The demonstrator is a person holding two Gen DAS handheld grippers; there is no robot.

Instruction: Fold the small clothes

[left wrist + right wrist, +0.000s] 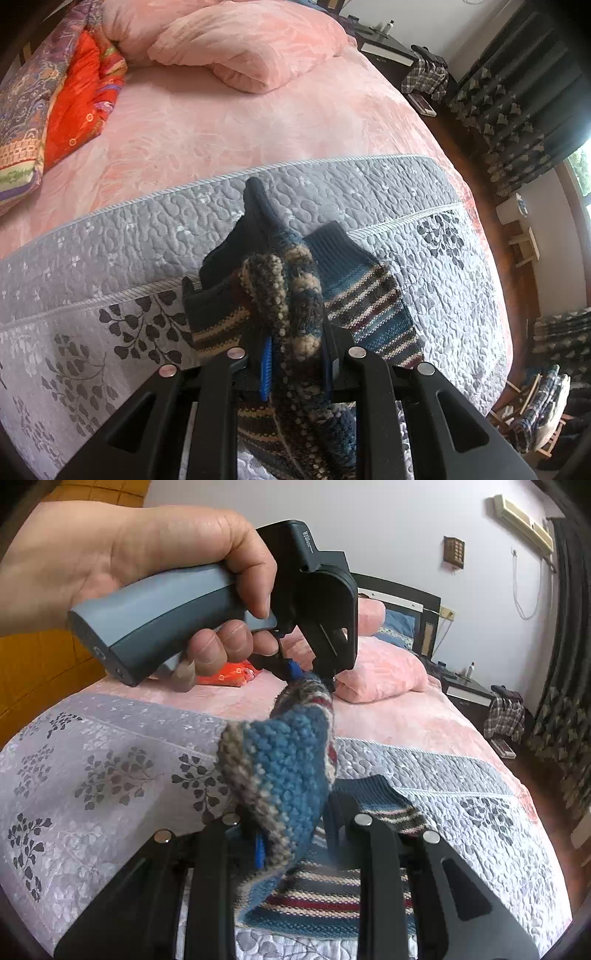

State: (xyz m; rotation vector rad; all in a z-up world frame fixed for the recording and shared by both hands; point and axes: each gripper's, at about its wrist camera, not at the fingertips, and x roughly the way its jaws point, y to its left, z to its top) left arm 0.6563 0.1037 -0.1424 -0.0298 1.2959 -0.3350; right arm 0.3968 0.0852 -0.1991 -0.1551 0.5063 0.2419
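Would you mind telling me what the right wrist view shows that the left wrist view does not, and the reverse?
Only the right wrist view shows a hand holding the left tool by its grey handle, plus a wall-mounted air conditioner. Only the left wrist view shows the purple patterned quilt with its orange lining and a window. Both show the blue striped knitted sock clamped in both tools, the grey leaf-print quilted bedspread and pink pillows.
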